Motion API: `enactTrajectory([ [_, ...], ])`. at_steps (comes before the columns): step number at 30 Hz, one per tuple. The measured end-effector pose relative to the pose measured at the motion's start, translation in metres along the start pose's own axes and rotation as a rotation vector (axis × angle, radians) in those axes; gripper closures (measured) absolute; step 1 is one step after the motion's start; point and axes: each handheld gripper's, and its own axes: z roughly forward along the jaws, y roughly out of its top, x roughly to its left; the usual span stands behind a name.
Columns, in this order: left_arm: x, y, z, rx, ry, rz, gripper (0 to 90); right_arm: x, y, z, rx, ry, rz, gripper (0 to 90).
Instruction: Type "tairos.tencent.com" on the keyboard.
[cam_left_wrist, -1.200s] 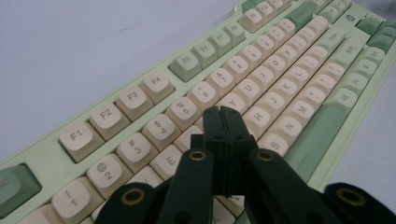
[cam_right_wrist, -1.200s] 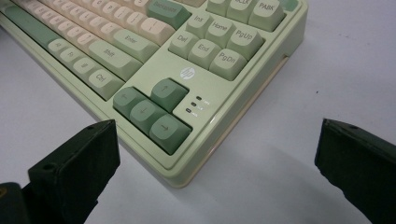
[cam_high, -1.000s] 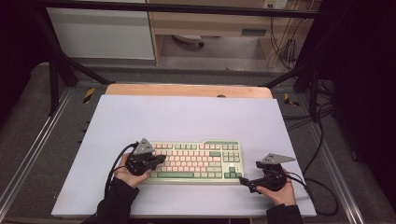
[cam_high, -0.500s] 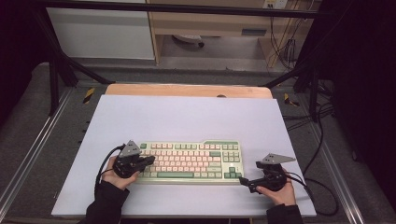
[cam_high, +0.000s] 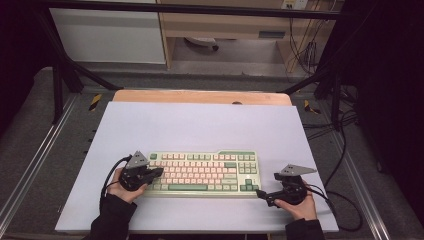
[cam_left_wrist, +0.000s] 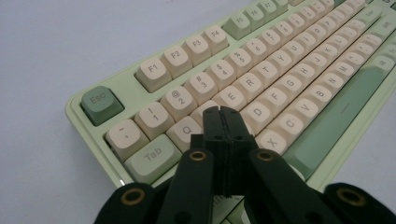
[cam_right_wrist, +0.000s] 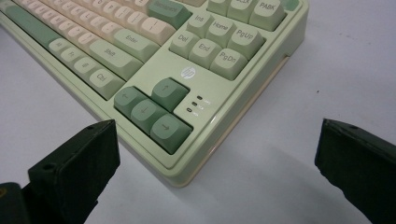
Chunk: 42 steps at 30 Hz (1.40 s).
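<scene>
The keyboard (cam_high: 202, 173) lies near the middle of the worktop (cam_high: 200, 125). Left tongs (cam_left_wrist: 223, 114) are closed, poised over its left keys; right tongs (cam_right_wrist: 219, 154) gape at its right corner. Pressing looks barely begun.
</scene>
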Motion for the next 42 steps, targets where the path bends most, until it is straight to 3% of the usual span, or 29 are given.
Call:
enactTrajectory([
  [10,0.0,-0.004,0.003,0.018,0.006,0.013,89.9,0.0,0.0,-0.001,0.005,-0.017,-0.004,0.7],
  [24,0.001,-0.005,-0.009,-0.018,0.003,0.001,89.9,0.004,0.005,-0.003,-0.02,-0.008,-0.015,4.5],
  [28,-0.001,-0.007,-0.011,-0.017,-0.006,0.01,89.9,0.008,0.009,-0.005,-0.034,-0.004,-0.034,10.4],
  [42,-0.001,-0.011,-0.017,-0.03,-0.011,0.006,89.9,0.029,0.028,0.007,-0.047,0.059,-0.08,47.7],
])
